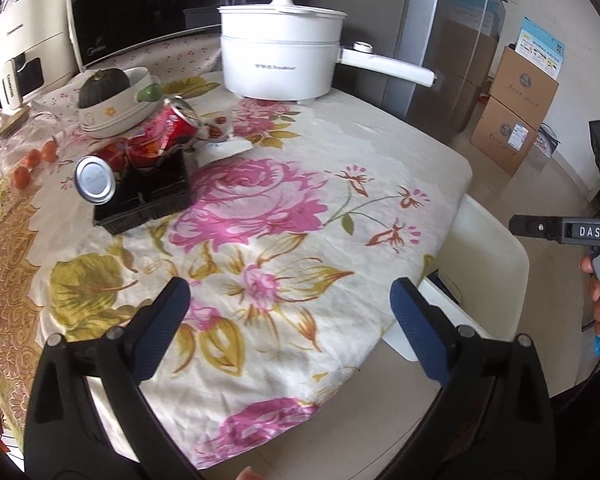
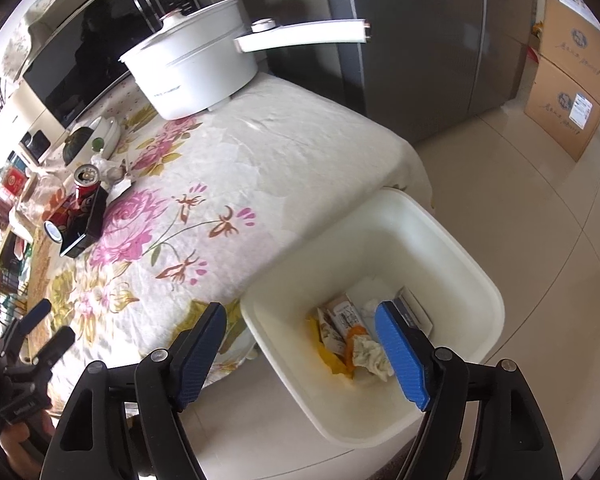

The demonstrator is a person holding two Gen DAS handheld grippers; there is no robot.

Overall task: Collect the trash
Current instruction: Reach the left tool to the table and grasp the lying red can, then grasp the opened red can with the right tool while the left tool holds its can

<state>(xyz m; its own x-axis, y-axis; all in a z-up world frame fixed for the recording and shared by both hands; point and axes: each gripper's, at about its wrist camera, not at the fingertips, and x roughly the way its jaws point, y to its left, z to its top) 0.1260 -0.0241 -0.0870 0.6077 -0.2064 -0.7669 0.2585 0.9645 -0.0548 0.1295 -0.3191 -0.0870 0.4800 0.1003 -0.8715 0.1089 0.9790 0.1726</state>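
In my left wrist view, crushed red cans [image 1: 156, 140] lie on the black tray [image 1: 148, 204] upper left, long axis toward the lens. Left gripper [image 1: 290, 320] wide, empty, nearer. Right gripper [image 2: 300, 344] wide, empty, over the white bin [image 2: 452, 248] lower right.

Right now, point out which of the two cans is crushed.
The red can farther back, beside the bowl, with its top dented and body crumpled. The other can lies in the black tray, silver end facing us, round and undented.
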